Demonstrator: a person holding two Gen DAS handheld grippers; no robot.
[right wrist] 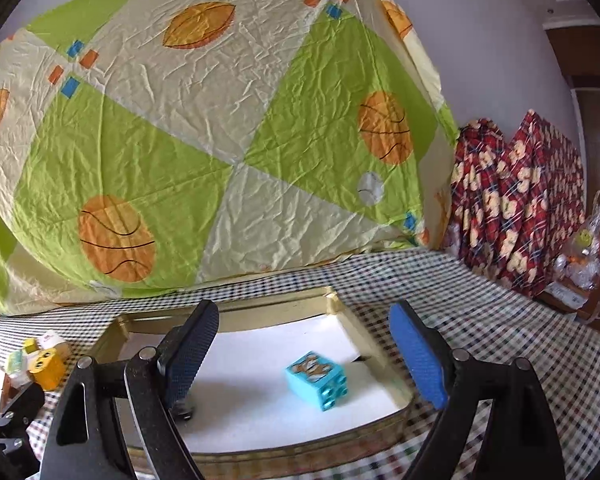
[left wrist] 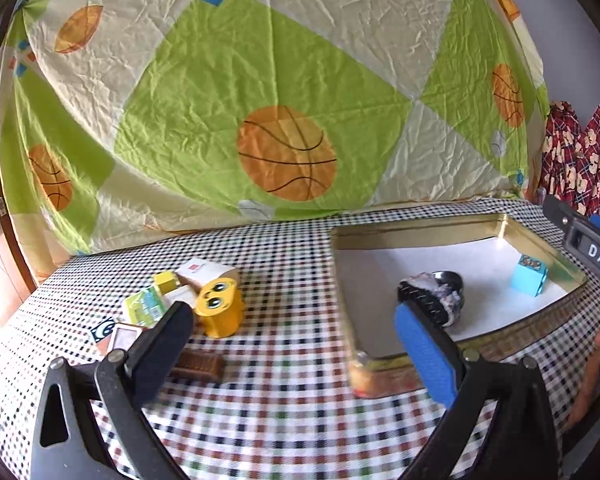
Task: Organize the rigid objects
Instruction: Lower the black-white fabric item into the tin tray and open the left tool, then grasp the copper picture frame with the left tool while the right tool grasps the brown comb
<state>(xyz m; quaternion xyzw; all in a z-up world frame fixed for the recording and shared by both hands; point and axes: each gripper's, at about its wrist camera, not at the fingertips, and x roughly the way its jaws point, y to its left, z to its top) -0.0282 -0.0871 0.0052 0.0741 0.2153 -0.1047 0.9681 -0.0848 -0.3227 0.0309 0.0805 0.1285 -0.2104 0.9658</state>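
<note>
Backdrop: basketball-print sheet (left wrist: 260,92) hanging behind checkered tablecloth (left wrist: 284,280).
Tin tray (right wrist: 384,354): holding blue block (right wrist: 317,378) (tilted).
Left gripper (left wrist: 300,324), right gripper (right wrist: 306,344): fingers spreading apart — gripping nothing.

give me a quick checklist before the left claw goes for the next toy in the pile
1. Left claw open with nothing in it: ok.
2. Right claw open with nothing in it: ok.
3. Yellow owl block exposed at the pile's near right edge: ok.
4. Tin tray has bare white floor left: ok.
5. Blue block already inside the tray: ok.
6. Dark rock-like piece fully settled in the tray: cannot tell, the claw finger hides part of it.
</note>
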